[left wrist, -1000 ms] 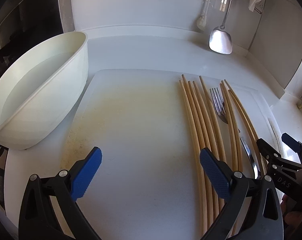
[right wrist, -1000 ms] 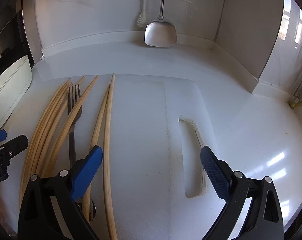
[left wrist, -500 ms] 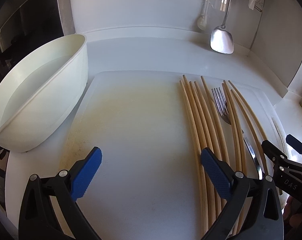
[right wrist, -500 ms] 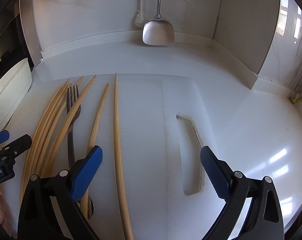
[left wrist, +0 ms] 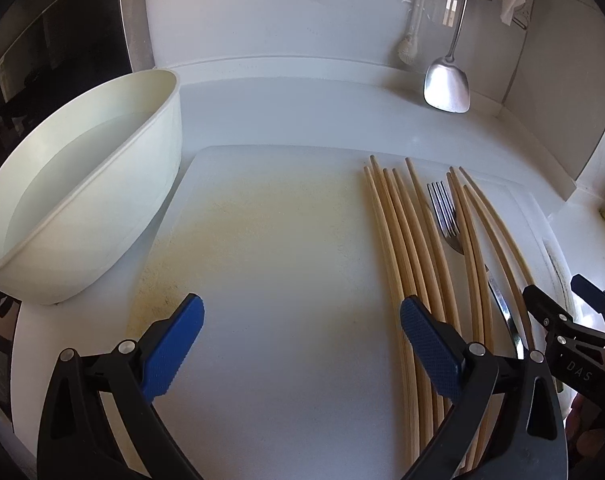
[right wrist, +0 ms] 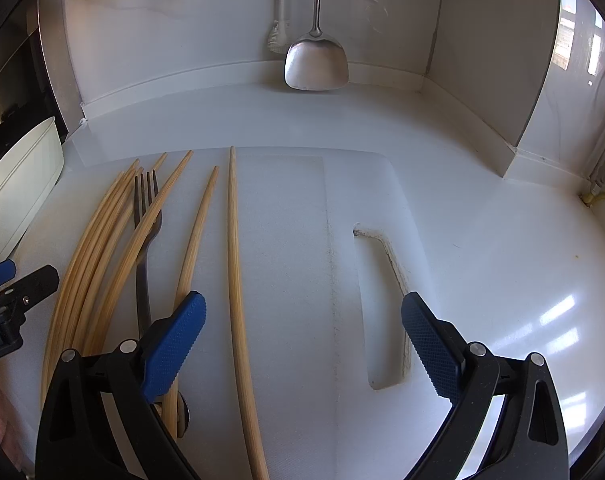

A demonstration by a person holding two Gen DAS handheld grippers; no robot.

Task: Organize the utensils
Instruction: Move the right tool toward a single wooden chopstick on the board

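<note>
Chopsticks [left wrist: 406, 240] and fork [left wrist: 446, 216] on cutting board [left wrist: 282, 280], bowl [left wrist: 74, 208] left

1. This is a home kitchen: a white countertop [right wrist: 482, 240] runs into a corner with a raised white edge along pale wall panels.
2. A white cutting board [right wrist: 286, 240] with a handle slot lies on the counter, its surface stained yellowish in the left wrist view.
3. Wooden chopsticks [left wrist: 398, 240] and a metal fork [left wrist: 446, 216] lie on the board.
4. A steel spatula [right wrist: 316, 66] hangs on the back wall, beside a white brush-like tool [right wrist: 278, 36].
5. A large white bowl [left wrist: 82, 208] stands at the left, next to a dark glossy appliance front [left wrist: 50, 40].
</note>
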